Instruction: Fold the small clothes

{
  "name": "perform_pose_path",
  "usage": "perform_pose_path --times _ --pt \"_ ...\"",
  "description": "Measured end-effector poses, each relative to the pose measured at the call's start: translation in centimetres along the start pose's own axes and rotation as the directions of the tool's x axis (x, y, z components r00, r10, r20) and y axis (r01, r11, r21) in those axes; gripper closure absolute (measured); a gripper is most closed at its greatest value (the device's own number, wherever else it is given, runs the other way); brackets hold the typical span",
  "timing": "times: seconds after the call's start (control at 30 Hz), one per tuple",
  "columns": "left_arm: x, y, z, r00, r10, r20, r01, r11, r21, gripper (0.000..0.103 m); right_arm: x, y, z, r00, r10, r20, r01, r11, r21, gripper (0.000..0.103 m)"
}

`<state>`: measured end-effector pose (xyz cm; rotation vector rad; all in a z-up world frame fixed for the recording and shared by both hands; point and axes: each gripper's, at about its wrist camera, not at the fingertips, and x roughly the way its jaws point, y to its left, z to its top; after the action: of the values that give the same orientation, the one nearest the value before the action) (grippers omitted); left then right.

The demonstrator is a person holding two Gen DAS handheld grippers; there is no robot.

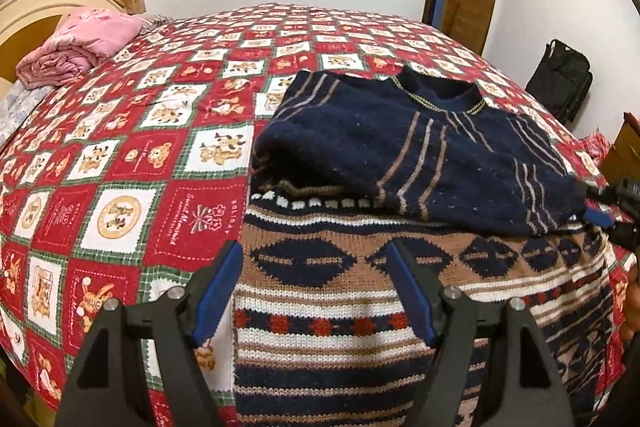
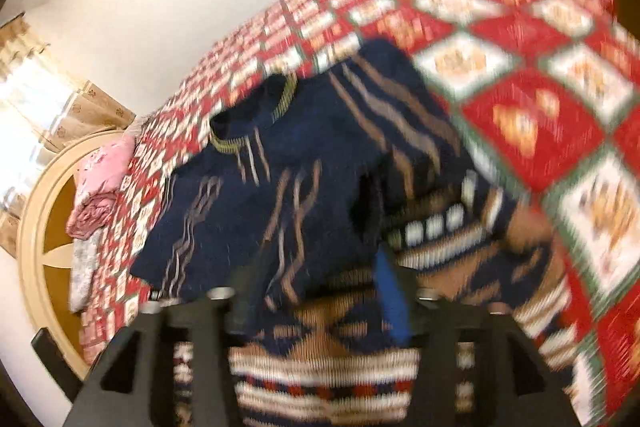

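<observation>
At lower centre, the left gripper (image 1: pixel 316 291) hovers released over the patterned sweater (image 1: pixel 360 307), sleeves folded inward for squaring, while the right gripper (image 2: pixel 320 291), blurred, leaves its grasp undeterminable.

Sweater (image 1: pixel 400 155) on bed (image 1: pixel 120 187), blanket (image 1: pixel 80 47) behind

Knitted wool on a printed cloth bed cover

The sweater (image 1: pixel 400 155) is coarse, matt knit, its weave nubby; the bedspread (image 1: pixel 140 155) is smooth printed cotton-like cloth. The left gripper (image 1: pixel 316 291) is matt black plastic with blue rubbery pads and small shiny metal pins.
</observation>
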<state>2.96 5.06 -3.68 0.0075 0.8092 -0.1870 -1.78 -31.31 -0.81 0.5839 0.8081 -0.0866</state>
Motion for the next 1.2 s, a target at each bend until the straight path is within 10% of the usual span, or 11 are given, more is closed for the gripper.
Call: perform_pose_path --times 0.23,0.43,0.7,1.2 --pt "-0.6 -0.1 0.1 1.000 0.016 0.011 -0.016 1.000 0.011 0.026 2.6 3.4 2.9 0.979 -0.168 0.115 0.194 0.938 -0.287 0.041" --pt "-0.7 0.6 0.1 1.000 0.026 0.014 -0.027 1.000 0.004 0.026 6.6 1.6 2.5 0.986 -0.153 -0.066 0.128 0.948 -0.291 0.042" --pt "0.3 1.5 0.1 1.000 0.023 -0.019 -0.024 0.999 -0.038 0.026 4.4 2.8 1.5 0.981 -0.185 -0.058 0.148 0.907 -0.395 0.092" --pt "0.3 2.4 0.7 0.997 0.080 0.003 -0.080 0.996 -0.047 0.026 3.4 8.3 8.8 0.913 -0.276 0.301 0.408 0.656 -0.634 0.093"
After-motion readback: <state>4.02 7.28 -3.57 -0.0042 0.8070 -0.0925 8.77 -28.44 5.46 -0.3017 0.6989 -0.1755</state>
